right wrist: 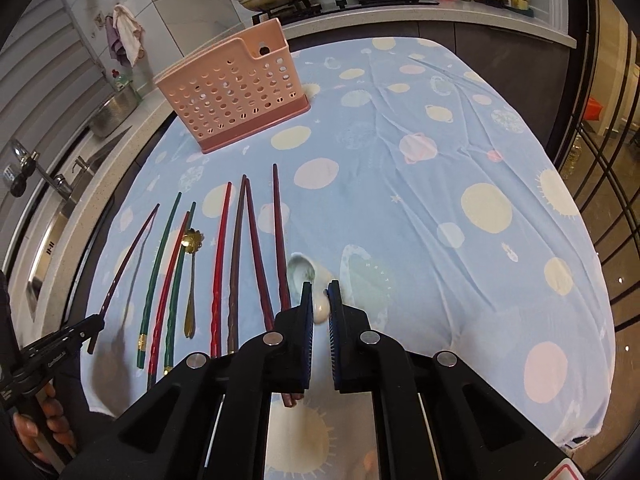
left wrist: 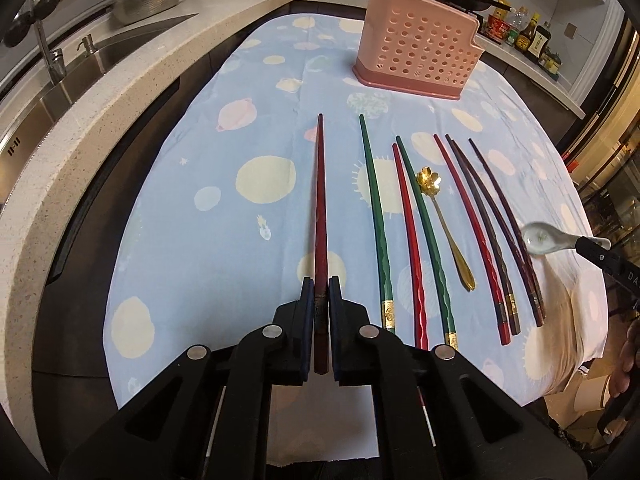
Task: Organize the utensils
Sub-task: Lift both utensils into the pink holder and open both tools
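Left gripper is pinching a dark red chopstick near its thick end, w/ the thin tip pointing out toward the pink holder at the far end of the table. Right gripper is clamped on the handle of a white spoon, bowl sticking out past the fingertips. Rest of the chopsticks (green, red, dark purple-ish) + a gold spoon w/ a flower-shaped bowl lie in a row on the blue cloth.
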The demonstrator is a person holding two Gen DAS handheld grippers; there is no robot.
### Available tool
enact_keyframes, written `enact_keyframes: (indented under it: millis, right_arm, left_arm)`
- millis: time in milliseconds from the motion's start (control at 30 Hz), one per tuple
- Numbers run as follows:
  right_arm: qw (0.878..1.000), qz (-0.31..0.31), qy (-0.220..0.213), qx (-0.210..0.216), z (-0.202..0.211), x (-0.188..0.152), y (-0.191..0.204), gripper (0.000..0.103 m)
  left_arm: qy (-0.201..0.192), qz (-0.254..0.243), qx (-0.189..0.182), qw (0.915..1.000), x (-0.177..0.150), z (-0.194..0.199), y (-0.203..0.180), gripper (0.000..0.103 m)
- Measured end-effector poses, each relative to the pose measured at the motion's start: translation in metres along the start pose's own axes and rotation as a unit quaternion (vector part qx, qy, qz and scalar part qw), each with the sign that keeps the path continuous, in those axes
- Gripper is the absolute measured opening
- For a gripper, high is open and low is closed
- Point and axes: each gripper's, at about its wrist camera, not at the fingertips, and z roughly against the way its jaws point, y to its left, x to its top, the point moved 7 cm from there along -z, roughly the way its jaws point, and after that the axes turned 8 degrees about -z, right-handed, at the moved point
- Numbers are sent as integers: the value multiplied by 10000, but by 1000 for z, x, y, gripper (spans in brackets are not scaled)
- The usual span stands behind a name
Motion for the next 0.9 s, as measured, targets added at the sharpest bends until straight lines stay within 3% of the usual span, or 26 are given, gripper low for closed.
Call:
enact_keyframes:
  millis: [200,400,700,900]
  right_arm:
    - [9995,44,-285,88,25,10,7,6]
    - [9979,144,-550,304,40,35,26,6]
    - [9920,272,-1021,685,46,114,62,6]
    - [9872,237,-1339,836,41,178,79,6]
  left_arm:
    - [-355,80,-70,9993,17,33,3,7]
    - [-861,33,-83,9962,62,63,5,7]
    - [-1751,-212,32,9843,172,101,2,7]
    - [-2450,-356,44,9689,247,143,-10,7]
